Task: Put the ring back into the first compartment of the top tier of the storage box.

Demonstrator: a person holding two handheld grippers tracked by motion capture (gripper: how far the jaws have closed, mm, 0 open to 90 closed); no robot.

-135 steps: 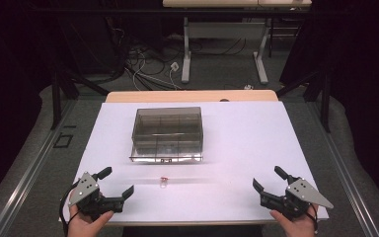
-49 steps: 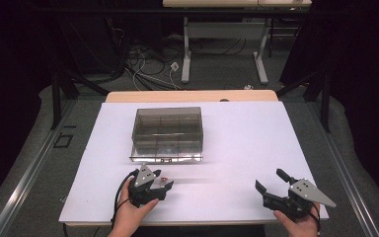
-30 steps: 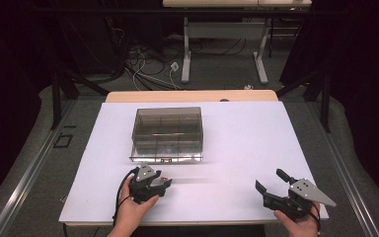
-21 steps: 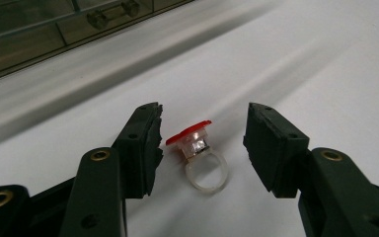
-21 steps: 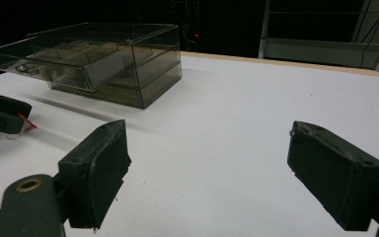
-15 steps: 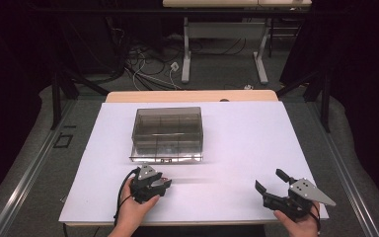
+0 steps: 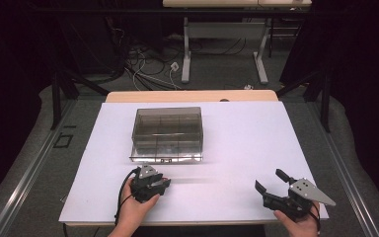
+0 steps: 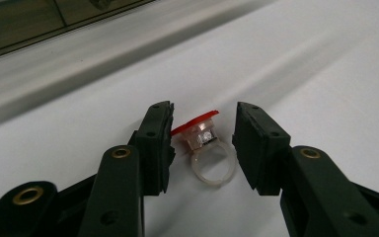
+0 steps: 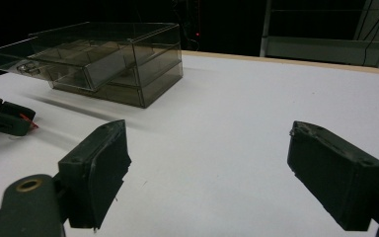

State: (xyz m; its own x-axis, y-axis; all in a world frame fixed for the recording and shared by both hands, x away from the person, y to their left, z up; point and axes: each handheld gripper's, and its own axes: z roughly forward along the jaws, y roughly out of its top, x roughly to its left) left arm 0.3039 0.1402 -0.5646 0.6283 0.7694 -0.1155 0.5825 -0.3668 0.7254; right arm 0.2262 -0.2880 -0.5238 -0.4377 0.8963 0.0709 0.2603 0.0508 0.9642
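A small clear ring with a red top (image 8: 208,148) lies on the white table between the jaws of my left gripper (image 8: 205,123). The jaws have just been closing around it. One pad touches the red top's edge and the other stands a little off the ring, so the gripper is open. From above, the left gripper (image 7: 150,183) sits just in front of the smoky clear drawer box (image 7: 167,133). My right gripper (image 7: 270,179) rests at the front right, open and wide, with nothing between its jaws (image 9: 207,131).
The drawer box (image 9: 103,59) has its upper drawer (image 9: 44,64) pulled partly out toward the front. The white table top (image 7: 246,138) stretches between the two grippers. The left gripper (image 9: 7,118) lies low at the far left of the right gripper view.
Since the oldest frame my left hand has moved from the front left corner to the ring. Over the last second its jaws have narrowed; the right gripper has kept still.
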